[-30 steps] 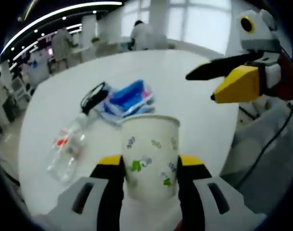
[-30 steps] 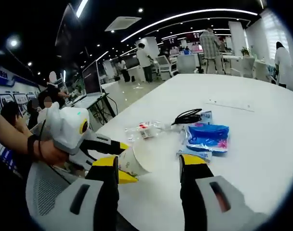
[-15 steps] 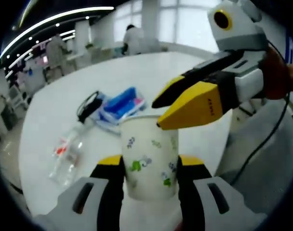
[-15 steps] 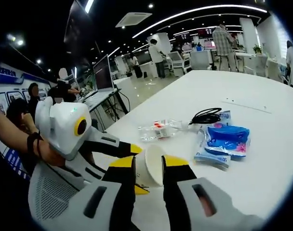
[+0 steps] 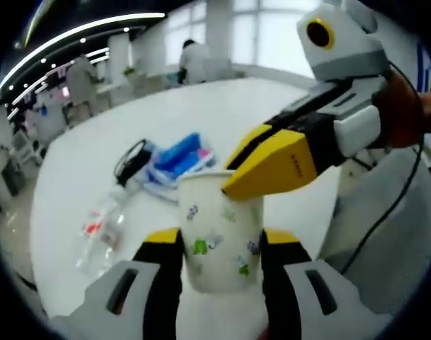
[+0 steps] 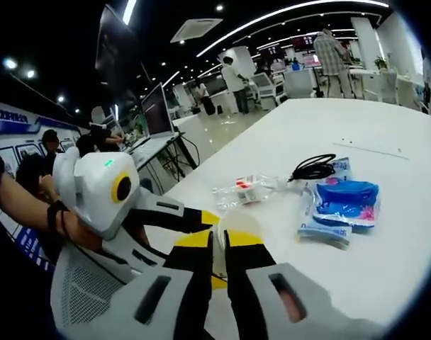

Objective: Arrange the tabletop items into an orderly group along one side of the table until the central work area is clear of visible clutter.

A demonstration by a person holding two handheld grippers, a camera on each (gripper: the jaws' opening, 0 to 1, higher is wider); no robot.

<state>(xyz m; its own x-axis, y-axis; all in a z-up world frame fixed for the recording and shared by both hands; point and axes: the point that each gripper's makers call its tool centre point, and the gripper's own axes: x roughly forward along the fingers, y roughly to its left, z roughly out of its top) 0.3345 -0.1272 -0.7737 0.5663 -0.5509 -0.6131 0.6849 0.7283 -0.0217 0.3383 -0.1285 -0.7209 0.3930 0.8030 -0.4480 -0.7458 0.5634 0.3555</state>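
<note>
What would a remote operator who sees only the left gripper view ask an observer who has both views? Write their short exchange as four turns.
Operator: My left gripper holds the paper cup, and a yellow finger of the right gripper sits at the rim. Is it gripping?
Observer: Yes. In the right gripper view its two fingers are almost together, with the cup's rim pinched between them.
Operator: What is behind my gripper, off the table?
Observer: A desk with a monitor on it stands beyond the table's edge, and people are near it.
</note>
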